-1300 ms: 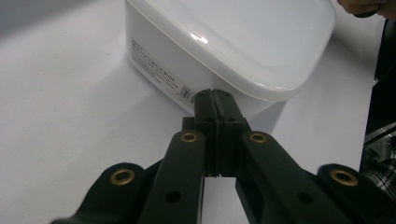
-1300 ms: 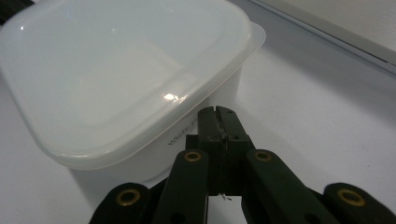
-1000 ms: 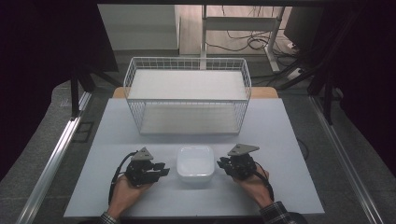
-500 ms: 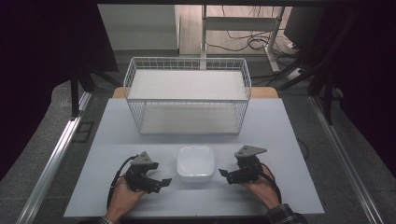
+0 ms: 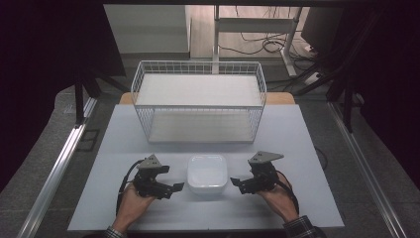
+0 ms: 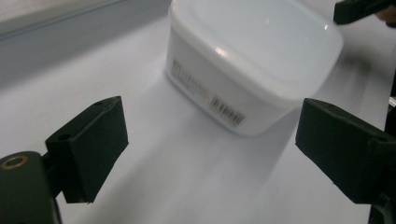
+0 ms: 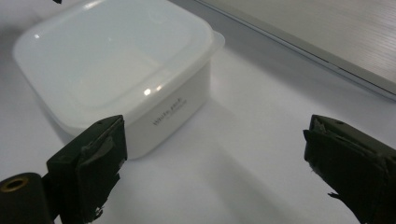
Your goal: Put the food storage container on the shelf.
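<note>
A white square container with a lid point(image 5: 207, 173) stands on the pale table point(image 5: 297, 144), near its front edge. My left gripper point(image 5: 174, 188) lies just left of it. Its jaws have just been opening, and they stand wide apart with nothing between them. In the left gripper view the container point(image 6: 252, 60) sits ahead of the open gripper point(image 6: 215, 140), its barcode label facing me. My right gripper point(image 5: 236, 184) lies just right of the container. Its jaws have also just been opening, with nothing between them. The right gripper view has the container point(image 7: 116, 65) ahead and left of the open gripper point(image 7: 219, 154).
A white wire basket point(image 5: 198, 64) with a flat shelf inside stands at the back of the table, behind the container. Metal rails point(image 5: 59, 163) run along both sides of the table. Cables lie on the floor beyond.
Both grippers' jaws have spread wider and drawn slightly back from the container's sides. The hands have barely shifted. The container has stayed in place.
</note>
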`<action>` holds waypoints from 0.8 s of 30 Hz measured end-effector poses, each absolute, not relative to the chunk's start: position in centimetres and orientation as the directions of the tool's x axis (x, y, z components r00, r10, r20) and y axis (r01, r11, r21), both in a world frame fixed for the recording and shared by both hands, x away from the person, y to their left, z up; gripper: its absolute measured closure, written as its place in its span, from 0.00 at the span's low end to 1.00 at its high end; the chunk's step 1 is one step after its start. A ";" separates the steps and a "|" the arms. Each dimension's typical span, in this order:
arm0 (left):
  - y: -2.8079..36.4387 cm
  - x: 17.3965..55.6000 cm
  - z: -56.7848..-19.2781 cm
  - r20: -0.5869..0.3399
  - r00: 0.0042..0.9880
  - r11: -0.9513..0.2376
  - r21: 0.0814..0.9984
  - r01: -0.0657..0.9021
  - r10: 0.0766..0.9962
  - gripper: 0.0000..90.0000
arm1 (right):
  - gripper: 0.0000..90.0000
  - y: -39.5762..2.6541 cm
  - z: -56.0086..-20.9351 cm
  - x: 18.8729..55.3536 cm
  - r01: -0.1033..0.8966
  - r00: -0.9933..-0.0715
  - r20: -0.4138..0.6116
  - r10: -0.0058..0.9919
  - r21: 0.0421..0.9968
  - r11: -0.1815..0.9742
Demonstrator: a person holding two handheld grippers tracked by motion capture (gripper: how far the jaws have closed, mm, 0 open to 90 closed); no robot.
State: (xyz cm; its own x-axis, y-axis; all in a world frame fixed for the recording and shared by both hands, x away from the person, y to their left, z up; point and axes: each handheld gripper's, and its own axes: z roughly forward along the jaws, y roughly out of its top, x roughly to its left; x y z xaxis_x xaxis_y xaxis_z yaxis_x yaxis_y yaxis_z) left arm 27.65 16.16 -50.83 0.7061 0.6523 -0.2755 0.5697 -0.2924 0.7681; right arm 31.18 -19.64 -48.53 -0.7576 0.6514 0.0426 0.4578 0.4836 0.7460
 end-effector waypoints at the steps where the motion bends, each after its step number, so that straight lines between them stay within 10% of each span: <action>1: 16.2 27.7 -50.8 -0.275 0.706 -0.292 0.768 0.570 0.652 0.10 | 0.06 -19.6 -48.5 31.2 0.458 -0.758 0.043 0.651 0.746 0.484; 24: 11.9 30.8 -49.9 -0.273 0.752 -0.351 0.755 0.554 0.601 0.17 | 0.17 -14.7 -46.9 32.9 0.512 -0.777 0.140 0.614 0.709 0.486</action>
State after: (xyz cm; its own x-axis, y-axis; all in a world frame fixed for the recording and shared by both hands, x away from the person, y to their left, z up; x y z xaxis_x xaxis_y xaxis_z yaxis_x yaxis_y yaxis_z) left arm 30.85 11.92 -49.90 0.7517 0.6005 -0.2726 0.5541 -0.3511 0.7548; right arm 32.92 -14.67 -46.91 -0.7768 0.6141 0.1396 0.5115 0.4860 0.7087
